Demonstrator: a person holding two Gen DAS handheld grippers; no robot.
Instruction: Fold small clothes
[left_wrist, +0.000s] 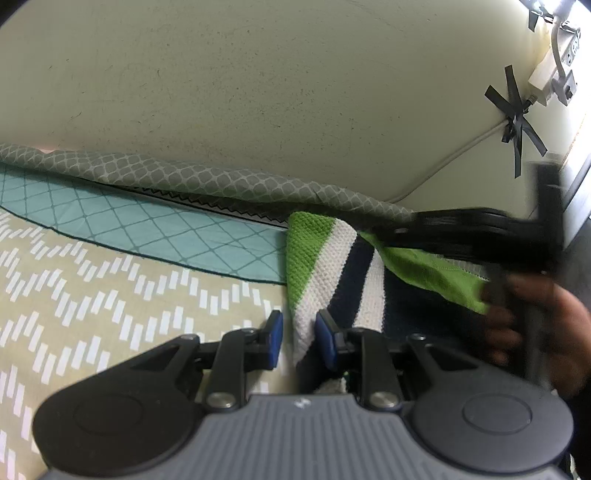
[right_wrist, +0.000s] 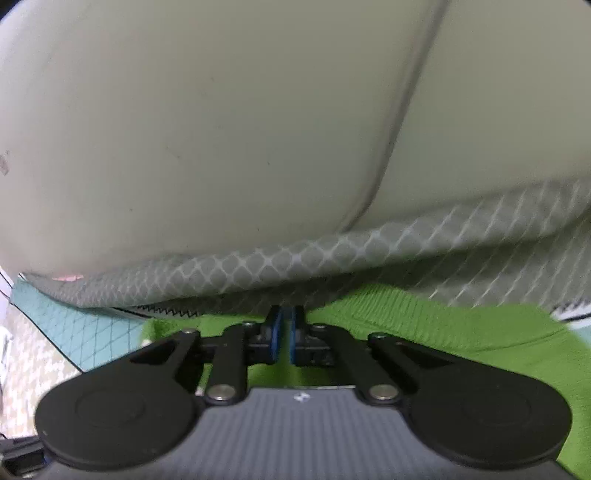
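A small knitted garment with green, white and navy stripes lies on the patterned bedspread. My left gripper has its blue pads either side of the white striped edge of the garment, close on it. My right gripper shows in its own view with the pads almost together over green cloth; whether cloth sits between them is hidden. In the left wrist view the right gripper is a blurred black shape at the garment's far green corner, held by a hand.
A grey lattice-patterned cloth lies bunched along the cream wall. A teal diamond-patterned cloth lies beside the garment. A white cable, black tape and a power strip are on the wall at right.
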